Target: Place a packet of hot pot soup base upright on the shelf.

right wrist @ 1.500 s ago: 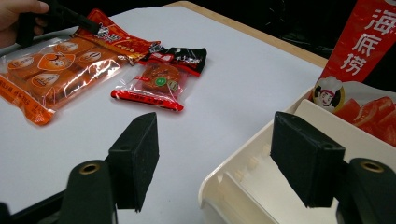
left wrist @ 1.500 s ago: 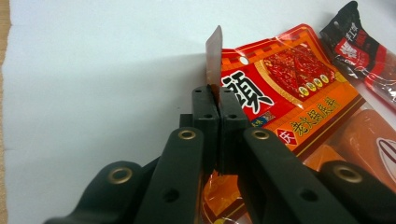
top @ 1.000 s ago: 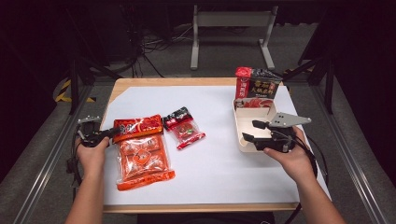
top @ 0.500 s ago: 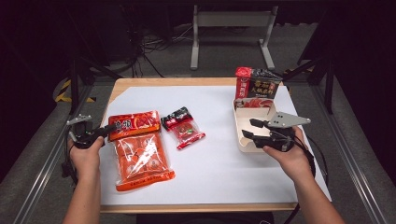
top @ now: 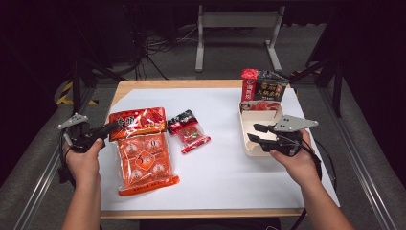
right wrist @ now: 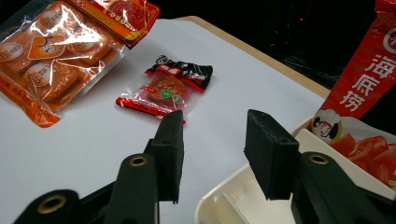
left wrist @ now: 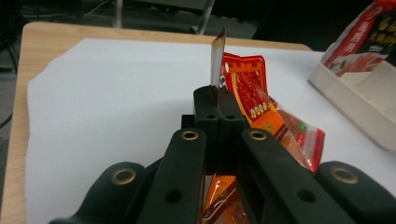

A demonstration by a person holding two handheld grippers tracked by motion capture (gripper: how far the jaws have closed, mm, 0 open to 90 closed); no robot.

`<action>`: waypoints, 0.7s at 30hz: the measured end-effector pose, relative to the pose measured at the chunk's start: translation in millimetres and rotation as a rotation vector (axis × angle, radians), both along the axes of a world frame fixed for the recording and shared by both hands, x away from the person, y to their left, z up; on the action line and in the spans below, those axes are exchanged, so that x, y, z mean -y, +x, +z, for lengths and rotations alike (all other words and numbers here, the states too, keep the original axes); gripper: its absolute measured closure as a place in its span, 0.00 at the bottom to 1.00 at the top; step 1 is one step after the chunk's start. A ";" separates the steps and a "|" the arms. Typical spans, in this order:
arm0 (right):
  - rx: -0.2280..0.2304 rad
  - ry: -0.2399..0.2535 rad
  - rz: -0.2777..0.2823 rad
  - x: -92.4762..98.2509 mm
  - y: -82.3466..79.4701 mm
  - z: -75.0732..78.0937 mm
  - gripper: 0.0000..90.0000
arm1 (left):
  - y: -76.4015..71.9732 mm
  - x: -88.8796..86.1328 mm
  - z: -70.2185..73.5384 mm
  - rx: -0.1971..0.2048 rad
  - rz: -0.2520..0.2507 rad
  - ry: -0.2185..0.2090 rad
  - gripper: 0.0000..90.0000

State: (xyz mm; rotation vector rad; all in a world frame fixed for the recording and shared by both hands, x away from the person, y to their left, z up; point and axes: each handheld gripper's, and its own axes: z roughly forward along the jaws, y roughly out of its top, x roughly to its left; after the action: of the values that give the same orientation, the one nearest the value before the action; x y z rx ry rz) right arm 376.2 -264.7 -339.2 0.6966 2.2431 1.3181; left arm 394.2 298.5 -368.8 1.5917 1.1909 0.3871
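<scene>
My left gripper [top: 106,128] [left wrist: 217,105] is shut on the top edge of a big orange snack packet [top: 143,155] [left wrist: 250,91] and holds that end up off the white sheet. A small red-and-black packet [top: 189,132] [right wrist: 166,88] lies right of it. My right gripper [top: 253,132] [right wrist: 215,135] stands at the near-left corner of a cream tray [top: 249,112] [right wrist: 219,203]. Its jaws have just been closing, one outside the tray and one over it; the pads press on nothing. A red-and-black bag [top: 263,88] [right wrist: 369,70] stands in the tray's far end.
A white sheet [top: 225,167] covers most of the wooden table [top: 191,213]. Dark floor with cables and a metal stand [top: 237,19] lies beyond the far edge. Rails run along both sides of the table.
My left gripper has risen and drawn left, lifting the orange packet's top end and stretching it out. The right gripper's jaws have narrowed at the tray's corner; that hand stayed put.
</scene>
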 end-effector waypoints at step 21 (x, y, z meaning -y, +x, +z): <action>0.009 0.099 0.091 -39.8 4.5 18.3 0.59 | -31.8 29.7 46.5 0.172 -0.110 0.023 1.00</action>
State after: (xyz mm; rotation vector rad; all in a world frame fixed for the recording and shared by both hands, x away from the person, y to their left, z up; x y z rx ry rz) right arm 380.7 -225.0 -320.9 0.6280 2.2383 1.4820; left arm 362.4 268.8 -322.3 1.6018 0.9674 0.4585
